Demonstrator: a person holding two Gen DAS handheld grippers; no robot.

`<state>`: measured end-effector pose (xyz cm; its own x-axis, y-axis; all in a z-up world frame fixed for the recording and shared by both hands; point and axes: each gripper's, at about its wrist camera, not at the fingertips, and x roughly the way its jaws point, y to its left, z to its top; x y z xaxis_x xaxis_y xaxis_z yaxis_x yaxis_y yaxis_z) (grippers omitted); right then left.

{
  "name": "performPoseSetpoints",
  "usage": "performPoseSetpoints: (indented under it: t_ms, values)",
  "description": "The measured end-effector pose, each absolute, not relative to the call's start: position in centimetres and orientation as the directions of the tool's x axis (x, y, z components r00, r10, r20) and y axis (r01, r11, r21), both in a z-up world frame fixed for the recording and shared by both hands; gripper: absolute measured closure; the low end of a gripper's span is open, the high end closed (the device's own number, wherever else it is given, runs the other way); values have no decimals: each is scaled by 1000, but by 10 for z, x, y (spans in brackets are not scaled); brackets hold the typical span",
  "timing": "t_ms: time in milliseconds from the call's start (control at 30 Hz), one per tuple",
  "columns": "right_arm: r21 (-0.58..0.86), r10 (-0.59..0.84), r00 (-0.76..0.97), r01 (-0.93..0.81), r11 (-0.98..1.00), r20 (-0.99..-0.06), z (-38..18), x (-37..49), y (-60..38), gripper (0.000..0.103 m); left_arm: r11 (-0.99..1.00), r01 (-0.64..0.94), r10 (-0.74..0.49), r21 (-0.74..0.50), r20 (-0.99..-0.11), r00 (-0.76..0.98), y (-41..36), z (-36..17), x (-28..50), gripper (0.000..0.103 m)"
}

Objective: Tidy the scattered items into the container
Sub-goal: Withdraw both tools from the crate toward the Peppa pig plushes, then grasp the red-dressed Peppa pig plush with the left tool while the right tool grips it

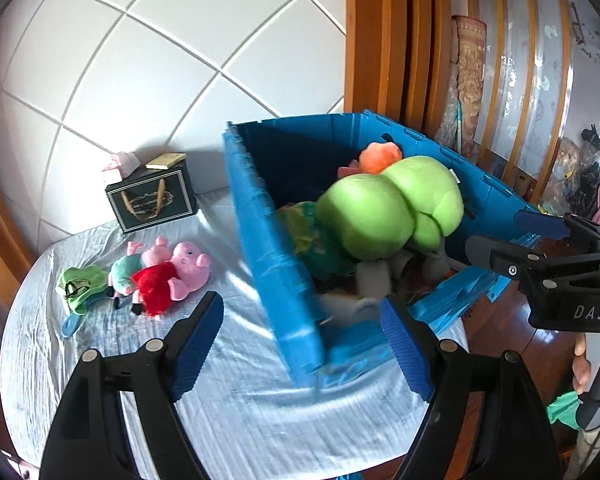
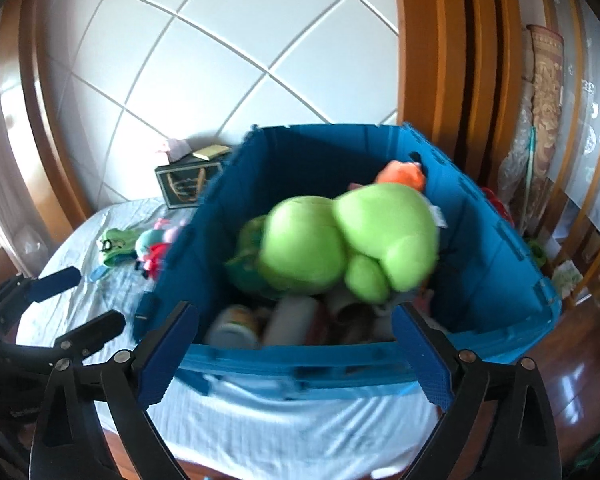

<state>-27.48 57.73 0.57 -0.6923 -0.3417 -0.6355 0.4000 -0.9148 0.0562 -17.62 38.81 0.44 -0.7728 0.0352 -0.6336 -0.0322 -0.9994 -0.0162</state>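
Crate (image 1: 284, 280) of blue plastic stands open-topped on a counter (image 1: 228, 392) under a pale wrinkled cloth, its near wall close to the counter's front edge and its right side at the counter's right edge, with wooden floor (image 2: 580, 380) beyond. A big green plush (image 2: 348, 240) lies on top of the blurred things heaped in the crate, an orange plush (image 2: 402, 174) behind it by the far wall. To the left of the crate the cloth is mostly bare: there lie a pink pig plush in red (image 1: 172, 280), a second pig plush (image 1: 140, 262) touching it, and a green cloth toy (image 1: 78, 286) just beside them. A dark gift bag (image 1: 154, 200) stands farther back by the white panelled wall.

The left tongs (image 1: 302, 338) stand moderately apart, nothing between them, over the crate's near-left corner. The right tongs (image 2: 296, 354) gape wide over the crate's front rim, empty, touching nothing.
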Motion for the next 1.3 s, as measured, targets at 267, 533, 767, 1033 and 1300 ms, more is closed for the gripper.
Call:
performPoseSetpoints:
  t_ms: [267,533,767,1033,1300]
  values:
    - [63,-376,-689,434,-899,-620,3,-225,484,1,-997,24,24,-69,-620,-784,286,-4,-124,23]
    - [84,-429,-630,501,-861,-647,-15,-206,393,1,-981,170,-69,-95,-650,-757,183,-30,-89,23]
    - [89,-474,-575,569,-817,-667,-29,-226,323,1,-940,328,-184,-97,-665,-724,107,-47,-81,23]
    - [139,-497,-503,590,-795,-707,-69,-297,268,1,-908,414,-258,-65,-693,-673,51,-69,-127,23]
    - [103,-387,-438,545,-832,-811,-150,-404,230,1,-894,444,-238,-60,-776,-584,29,-141,-224,23]
